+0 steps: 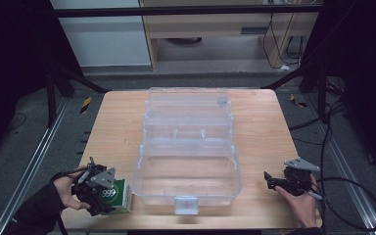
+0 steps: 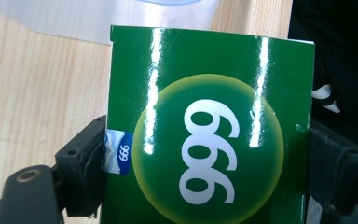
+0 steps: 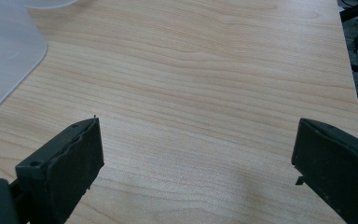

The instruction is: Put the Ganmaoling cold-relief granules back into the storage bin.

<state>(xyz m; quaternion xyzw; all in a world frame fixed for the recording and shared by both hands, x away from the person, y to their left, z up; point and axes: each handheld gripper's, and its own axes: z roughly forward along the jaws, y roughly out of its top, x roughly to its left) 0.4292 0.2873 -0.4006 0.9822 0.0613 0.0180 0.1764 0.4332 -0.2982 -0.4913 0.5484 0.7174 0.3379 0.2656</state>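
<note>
A glossy green box (image 2: 214, 130) marked 999 fills the left gripper view, clamped between both black jaws. In the high view that green box (image 1: 118, 195) sits at the table's front left corner with my left gripper (image 1: 100, 188) shut on it, just left of a clear plastic organizer case (image 1: 188, 147) standing open in the table's middle. My right gripper (image 1: 274, 181) rests near the front right edge, right of the case. Its jaws stand wide apart over bare wood in the right gripper view (image 3: 198, 163), holding nothing.
The wooden table (image 1: 259, 122) has bare stretches on both sides of the case. A corner of the clear case (image 3: 4, 51) shows at the upper left of the right gripper view. Black frame legs, cables and grey floor surround the table.
</note>
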